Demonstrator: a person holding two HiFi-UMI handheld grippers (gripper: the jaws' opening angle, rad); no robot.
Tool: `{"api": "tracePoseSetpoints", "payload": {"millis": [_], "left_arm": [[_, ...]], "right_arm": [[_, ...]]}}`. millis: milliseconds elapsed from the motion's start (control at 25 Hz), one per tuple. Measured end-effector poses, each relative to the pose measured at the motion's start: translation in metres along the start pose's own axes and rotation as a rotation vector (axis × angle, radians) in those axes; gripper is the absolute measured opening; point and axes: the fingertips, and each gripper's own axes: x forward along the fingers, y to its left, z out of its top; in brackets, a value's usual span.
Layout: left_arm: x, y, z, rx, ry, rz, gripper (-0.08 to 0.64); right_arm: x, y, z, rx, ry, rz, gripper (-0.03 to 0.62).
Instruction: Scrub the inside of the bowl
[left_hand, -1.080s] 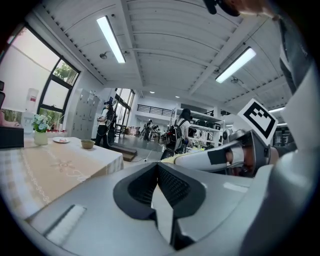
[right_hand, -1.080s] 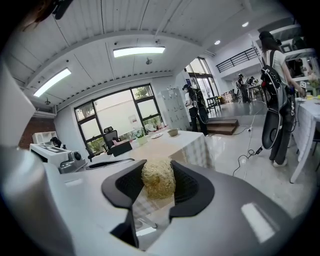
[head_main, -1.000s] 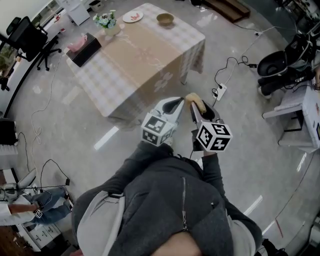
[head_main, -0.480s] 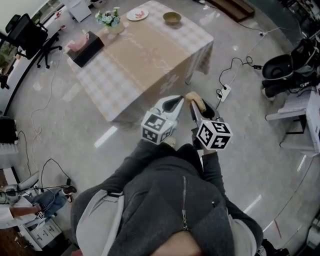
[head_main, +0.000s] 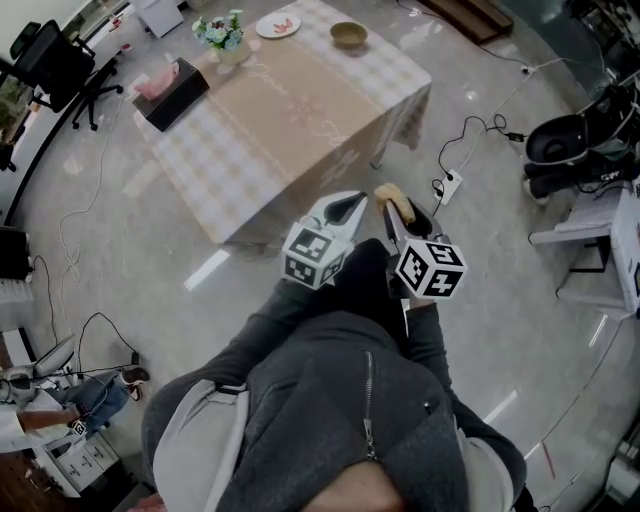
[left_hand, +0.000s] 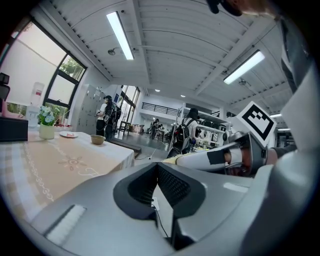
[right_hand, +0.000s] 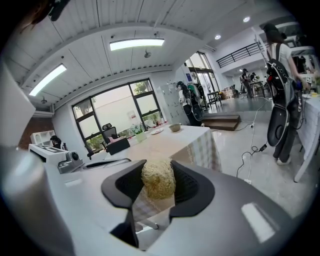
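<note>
A small tan bowl (head_main: 348, 35) stands at the far end of a table with a checked cloth (head_main: 290, 130), well ahead of both grippers; it also shows far off in both gripper views (left_hand: 98, 139) (right_hand: 175, 127). My right gripper (head_main: 395, 205) (right_hand: 158, 182) is shut on a straw-coloured scrubber (right_hand: 158, 179) (head_main: 392, 198). Beside it on the left, my left gripper (head_main: 352, 205) (left_hand: 156, 170) is shut with nothing in it. Both are held in front of the person's body, above the floor just short of the table's near edge.
On the table stand a white plate (head_main: 277, 25), a vase of flowers (head_main: 222, 30) and a dark tissue box (head_main: 168, 90). A power strip with cables (head_main: 445, 185) lies on the floor to the right. An office chair (head_main: 55, 70) stands at the far left.
The table has shifted slightly right and nearer in the head view as the person steps; a foot seen below the grippers earlier is now hidden. Both grips are unchanged.
</note>
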Motion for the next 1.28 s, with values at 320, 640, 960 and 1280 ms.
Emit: {"api": "tracePoseSetpoints", "payload": {"millis": [320, 640, 960, 1280], "left_arm": [[0.003, 0.023, 0.016, -0.01, -0.034, 0.059, 0.009], [0.02, 0.045, 0.021, -0.004, -0.037, 0.1, 0.009], [0.057, 0.06, 0.032, 0.017, -0.031, 0.092, 0.009], [0.098, 0.087, 0.045, 0.002, -0.032, 0.131, 0.009]], "right_arm": [[0.024, 0.007, 0.018, -0.043, 0.018, 0.051, 0.152], [0.05, -0.005, 0.032, -0.048, 0.016, 0.077, 0.152], [0.082, -0.029, 0.051, -0.04, 0.016, 0.092, 0.152], [0.119, -0.059, 0.077, -0.039, 0.037, 0.109, 0.152]]}}
